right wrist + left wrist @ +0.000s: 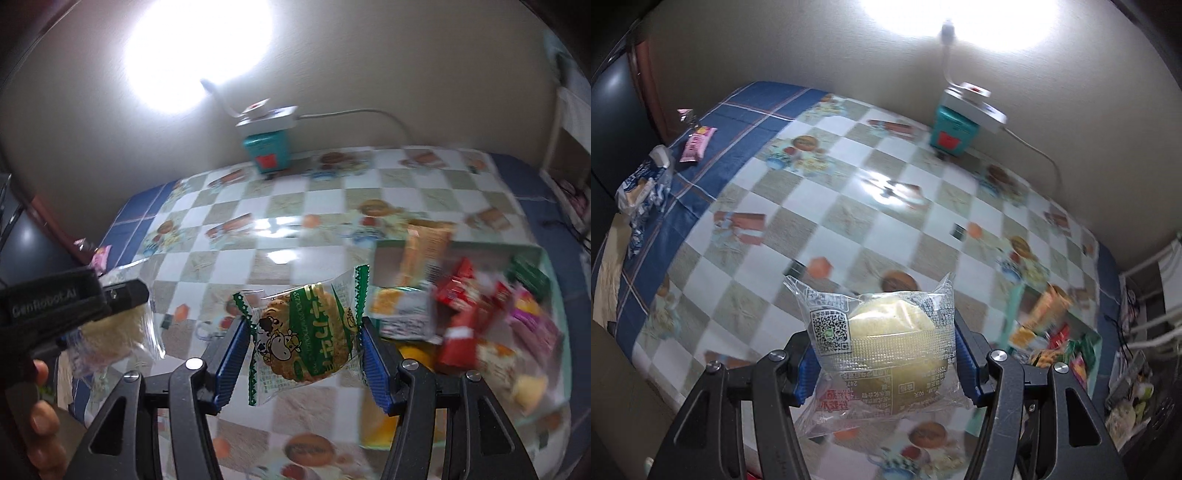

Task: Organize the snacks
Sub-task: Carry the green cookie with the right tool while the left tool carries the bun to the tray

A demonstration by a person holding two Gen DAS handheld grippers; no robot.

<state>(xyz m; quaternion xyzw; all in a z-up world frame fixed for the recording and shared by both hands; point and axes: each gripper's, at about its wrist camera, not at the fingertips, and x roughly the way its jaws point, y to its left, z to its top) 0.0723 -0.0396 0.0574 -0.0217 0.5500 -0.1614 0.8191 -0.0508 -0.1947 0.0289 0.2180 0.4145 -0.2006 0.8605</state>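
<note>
My left gripper point(886, 363) is shut on a round yellow bun in a clear wrapper point(886, 343) and holds it above the checked tablecloth. My right gripper point(304, 360) is shut on a green-and-white wrapped cracker point(306, 332) with a cow print, also held above the table. The left gripper and its bun also show at the left of the right wrist view point(110, 328). A light green tray point(535, 254) heaped with several snack packets lies at the right, blurred. It also shows at the right of the left wrist view point(1015, 306).
A teal box point(951, 133) with a white power strip and lamp on it stands at the back by the wall. A pink packet point(696, 144) and a blue-and-white bag point(641, 188) lie at the table's far left edge. Cluttered shelves point(1134, 387) stand right of the table.
</note>
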